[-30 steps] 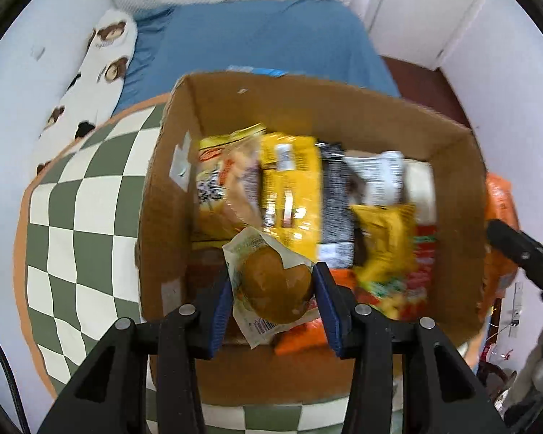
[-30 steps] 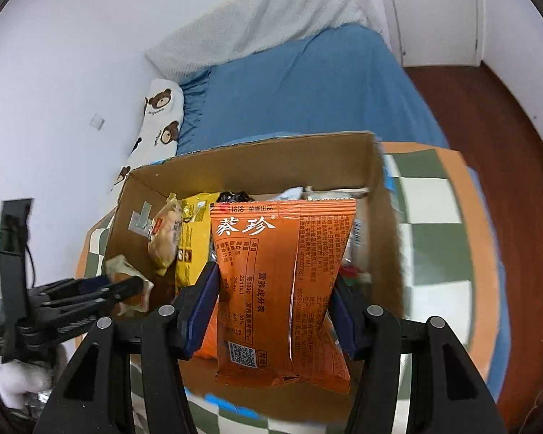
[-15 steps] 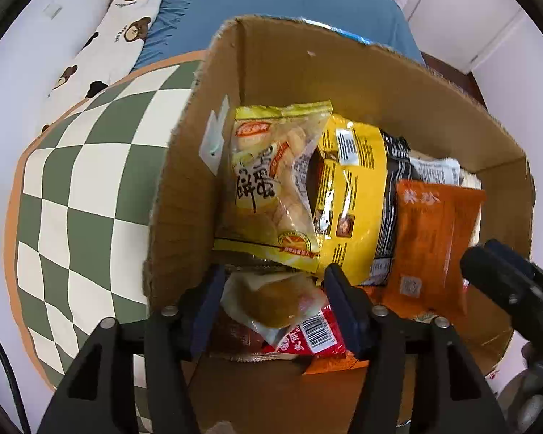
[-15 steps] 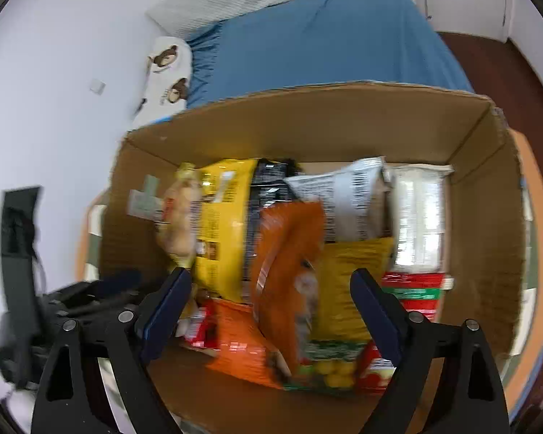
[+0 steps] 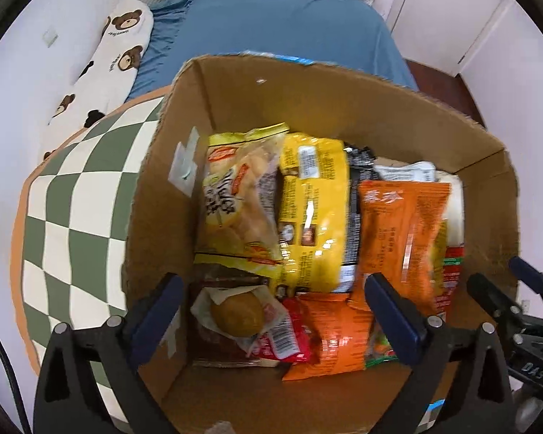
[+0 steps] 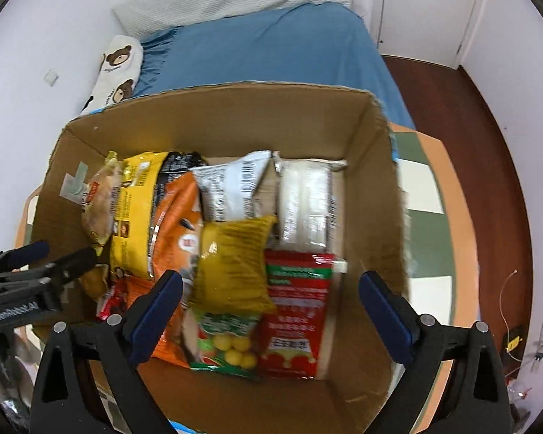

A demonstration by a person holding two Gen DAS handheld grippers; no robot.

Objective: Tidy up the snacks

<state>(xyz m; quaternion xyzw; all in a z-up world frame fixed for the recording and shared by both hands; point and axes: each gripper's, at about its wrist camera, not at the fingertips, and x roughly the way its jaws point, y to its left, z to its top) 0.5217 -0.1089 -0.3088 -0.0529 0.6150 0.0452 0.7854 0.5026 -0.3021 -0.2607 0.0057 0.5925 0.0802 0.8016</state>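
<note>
A cardboard box [image 5: 329,97] stands on the checkered table and holds several snack packs. The wrapped bun [image 5: 237,313] lies in the near left corner, free of my left gripper [image 5: 271,307], which is open and empty above it. The orange pack [image 5: 402,242] lies among the yellow packs [image 5: 307,217]. In the right wrist view the box [image 6: 235,115] shows the orange pack [image 6: 177,224], a yellow pack [image 6: 231,260] and a red pack [image 6: 297,307]. My right gripper [image 6: 269,305] is open and empty over the box's near side.
The green-and-white checkered tabletop [image 5: 72,209] extends left of the box. A blue bed [image 5: 282,32] with a bear-print pillow [image 5: 116,47] lies behind. White walls and a door [image 6: 427,11] stand at the back, dark wood floor [image 6: 452,108] to the right.
My left gripper opened and let go of the bun, which now lies in the box. My right gripper opened, dropped the orange pack into the box and stays open above it.
</note>
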